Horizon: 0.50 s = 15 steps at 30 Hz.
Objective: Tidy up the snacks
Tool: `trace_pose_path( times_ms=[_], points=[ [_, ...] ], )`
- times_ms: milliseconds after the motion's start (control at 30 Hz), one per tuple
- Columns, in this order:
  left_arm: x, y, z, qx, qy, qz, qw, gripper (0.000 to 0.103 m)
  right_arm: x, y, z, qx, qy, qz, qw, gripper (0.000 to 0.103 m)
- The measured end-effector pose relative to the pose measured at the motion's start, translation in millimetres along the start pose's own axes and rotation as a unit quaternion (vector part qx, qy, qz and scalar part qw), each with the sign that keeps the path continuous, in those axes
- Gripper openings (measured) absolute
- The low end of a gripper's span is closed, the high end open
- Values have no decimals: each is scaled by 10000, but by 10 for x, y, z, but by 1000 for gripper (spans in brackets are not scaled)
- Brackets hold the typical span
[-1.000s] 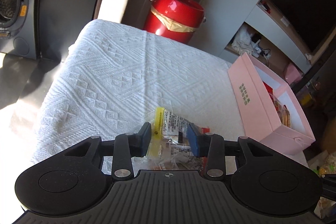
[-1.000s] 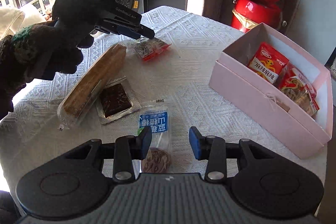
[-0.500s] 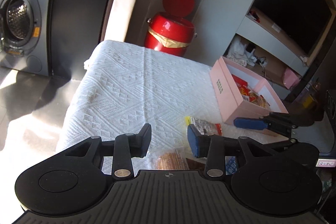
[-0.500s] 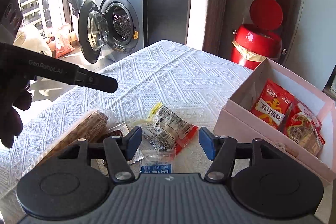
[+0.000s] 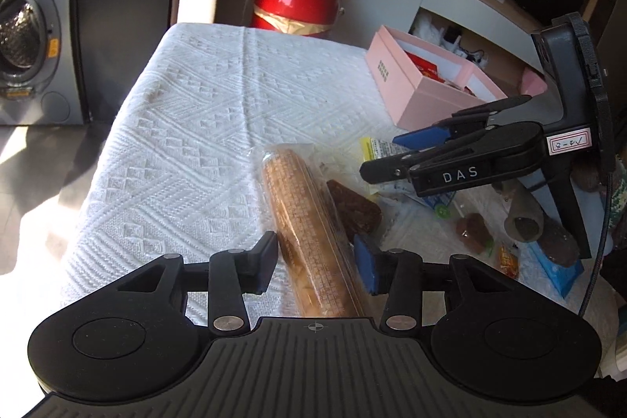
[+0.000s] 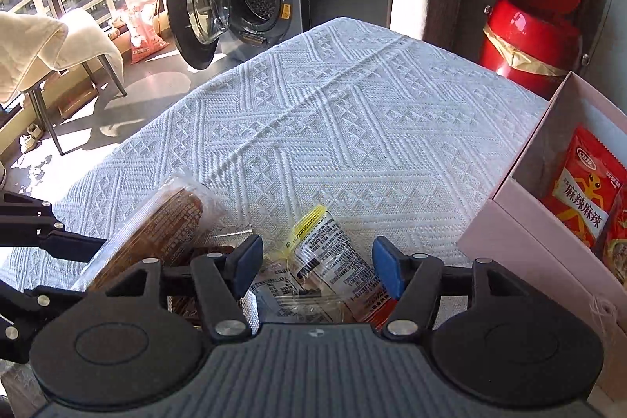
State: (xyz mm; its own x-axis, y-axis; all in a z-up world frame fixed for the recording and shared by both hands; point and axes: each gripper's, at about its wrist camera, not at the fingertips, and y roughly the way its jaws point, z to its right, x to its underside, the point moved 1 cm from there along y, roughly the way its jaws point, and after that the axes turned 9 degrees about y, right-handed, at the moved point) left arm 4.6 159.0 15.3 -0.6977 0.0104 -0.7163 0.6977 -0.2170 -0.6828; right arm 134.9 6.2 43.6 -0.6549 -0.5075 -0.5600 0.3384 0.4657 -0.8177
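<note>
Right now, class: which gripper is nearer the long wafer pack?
Left. The left gripper straddles the long wafer pack; the right gripper is beside it, over the clear packet.

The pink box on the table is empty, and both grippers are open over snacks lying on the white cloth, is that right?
Not quite: the pink box is not empty. The right wrist view shows a red snack packet inside it. The rest holds: the left gripper is open around a long wrapped biscuit roll, and the right gripper is open over a clear snack packet on the white cloth.

The right hand-held gripper (image 6: 316, 263) gapes around a clear snack packet (image 6: 321, 269) (contact seemingly none).
</note>
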Motion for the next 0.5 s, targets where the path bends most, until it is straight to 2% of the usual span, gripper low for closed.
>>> trace_pose_path(
  times_ms=[67,100,133,233,400,500],
  points=[
    [-3,-4,10,-10,-14,27,10000,47,99,-118,17,325,-26,85,9994,45],
    [-1,-16,11,-3,-45,53,10000,47,138,-179,37,492,-36,142,9987,33],
    [-1,-35,14,-5,-70,81,9999,47,180,-251,76,647,-37,175,9977,31],
    [-31,-127,50,-19,-29,209,9998,47,322,-426,230,1013,122,246,9945,29],
    [-120,-216,223,94,238,312,9992,47,503,-676,559,1043,693,379,9914,29],
    [-145,-201,378,140,582,203,9980,47,571,-843,731,1048,1073,609,9868,29]
  ],
)
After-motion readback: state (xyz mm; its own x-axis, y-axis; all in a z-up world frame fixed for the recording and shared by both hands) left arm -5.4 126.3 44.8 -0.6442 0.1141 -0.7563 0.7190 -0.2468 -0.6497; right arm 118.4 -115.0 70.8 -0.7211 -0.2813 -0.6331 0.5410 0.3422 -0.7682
